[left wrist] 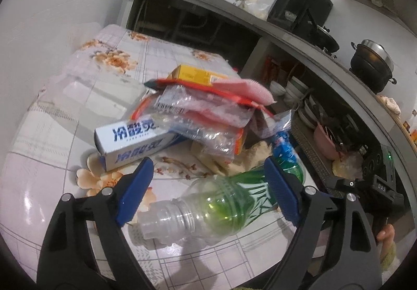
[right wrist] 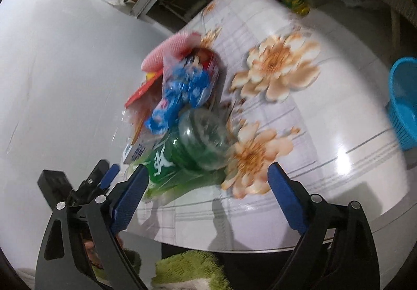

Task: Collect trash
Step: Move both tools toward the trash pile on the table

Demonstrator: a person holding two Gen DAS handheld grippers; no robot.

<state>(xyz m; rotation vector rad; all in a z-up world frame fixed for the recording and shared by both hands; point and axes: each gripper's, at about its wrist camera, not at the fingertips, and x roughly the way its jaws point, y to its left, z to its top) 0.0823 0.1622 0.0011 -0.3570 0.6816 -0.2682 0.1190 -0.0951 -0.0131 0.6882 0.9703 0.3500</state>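
Between the spread left tongs lies the plastic bottle (untouched); right tongs spread, bottle just ahead.

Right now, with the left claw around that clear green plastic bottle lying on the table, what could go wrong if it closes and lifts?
1. The clear green plastic bottle is round and smooth; the open left claw could squeeze it out sideways.
2. Its far end sits against the blue crumpled wrapper and the loose pile, so lifting may drag trash along.
3. The bottle lies near the floral table's edge, so a slip might send it off.
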